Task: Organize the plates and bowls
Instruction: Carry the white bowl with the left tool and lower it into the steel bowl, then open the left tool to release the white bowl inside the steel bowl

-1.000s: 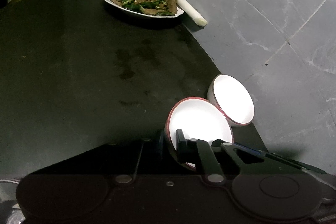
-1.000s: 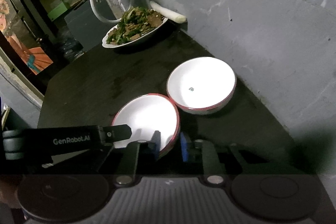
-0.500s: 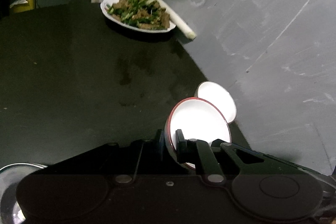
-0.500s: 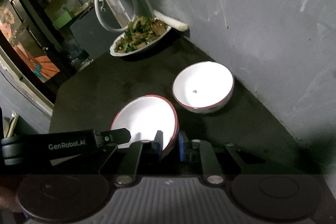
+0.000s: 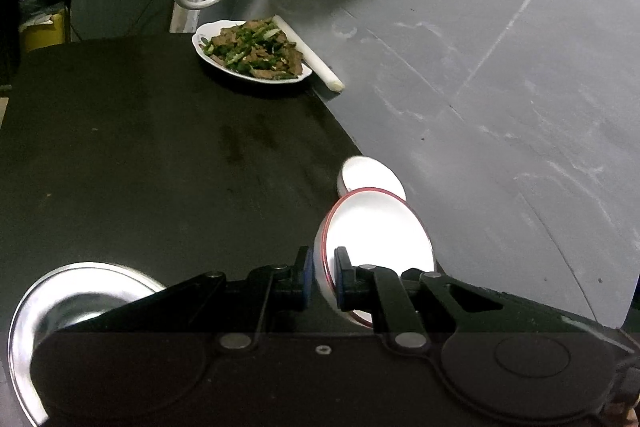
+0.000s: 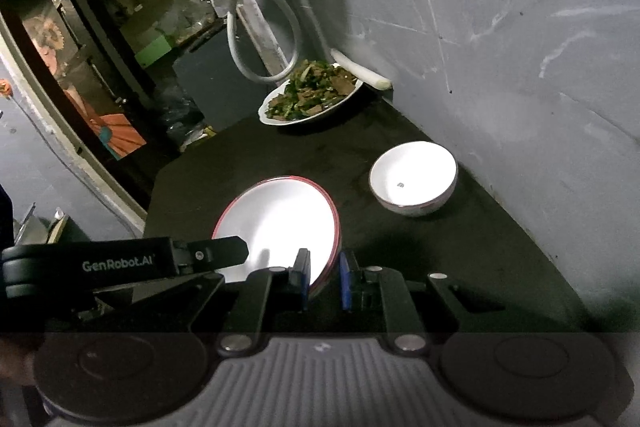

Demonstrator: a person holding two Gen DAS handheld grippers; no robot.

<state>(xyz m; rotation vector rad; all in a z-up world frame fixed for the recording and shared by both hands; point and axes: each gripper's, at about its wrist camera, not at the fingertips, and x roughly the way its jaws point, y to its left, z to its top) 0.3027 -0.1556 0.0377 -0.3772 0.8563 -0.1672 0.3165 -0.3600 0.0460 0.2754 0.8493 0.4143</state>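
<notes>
A dark desk (image 6: 248, 155) stood against a grey, marbled wall in a dim room, a doorway and a looped white hose beyond it. Both tools were clenched on one red-rimmed white bowl (image 6: 280, 223): the left tool (image 5: 321, 281) pinched its near-left rim, and the right tool (image 6: 323, 279) pinched its right rim, so the bowl hung tilted between them above the desk. A second white bowl (image 6: 414, 177) sat upright on the desk by the wall, ahead and to the right of the held one, nearer the right tool. If the bowls were meant to nest, the carried one lay behind and left of that target. At the far corner rested one oval plate of stir-fried greens and meat (image 5: 252, 51), with one white leek stalk (image 5: 308, 53) touching its wall side. One steel bowl (image 5: 60, 291) showed at the left tool's near left. Counted: two white bowls, one plate, one steel bowl.
</notes>
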